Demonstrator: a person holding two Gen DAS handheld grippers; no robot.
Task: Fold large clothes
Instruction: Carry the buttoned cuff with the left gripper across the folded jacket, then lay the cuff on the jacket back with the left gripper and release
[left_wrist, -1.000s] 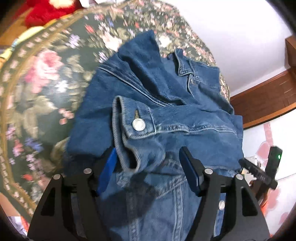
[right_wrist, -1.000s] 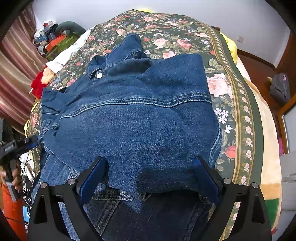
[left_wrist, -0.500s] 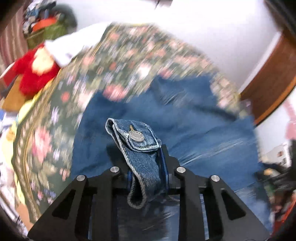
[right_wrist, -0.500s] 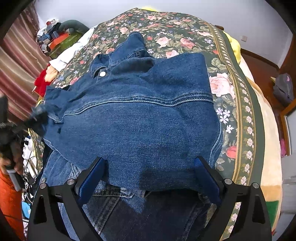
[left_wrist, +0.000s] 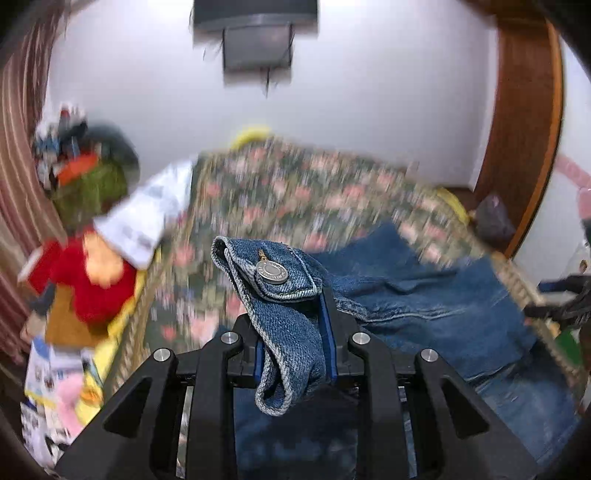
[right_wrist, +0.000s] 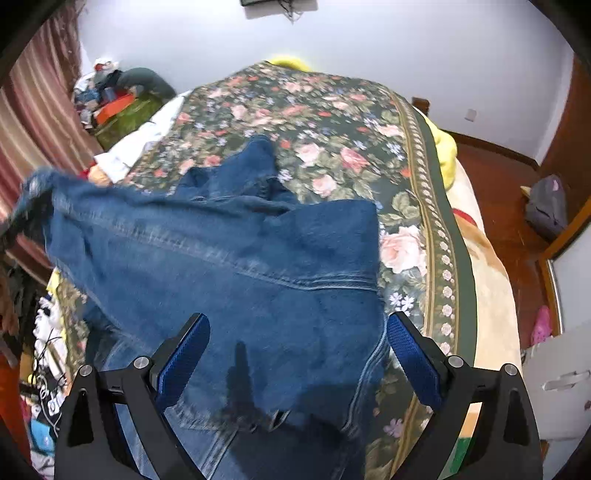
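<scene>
The left gripper (left_wrist: 295, 350) is clamped on the buttoned cuff (left_wrist: 275, 291), lifting that sleeve clear to fold it across the denim jacket (right_wrist: 229, 266) on the floral bedspread (right_wrist: 332, 122); the right gripper (right_wrist: 295, 365) hangs wide open over the hem, holding nothing

left tongs (left_wrist: 295, 347) clamped on cuff (left_wrist: 284, 295) | right tongs (right_wrist: 295, 365) spread wide
</scene>
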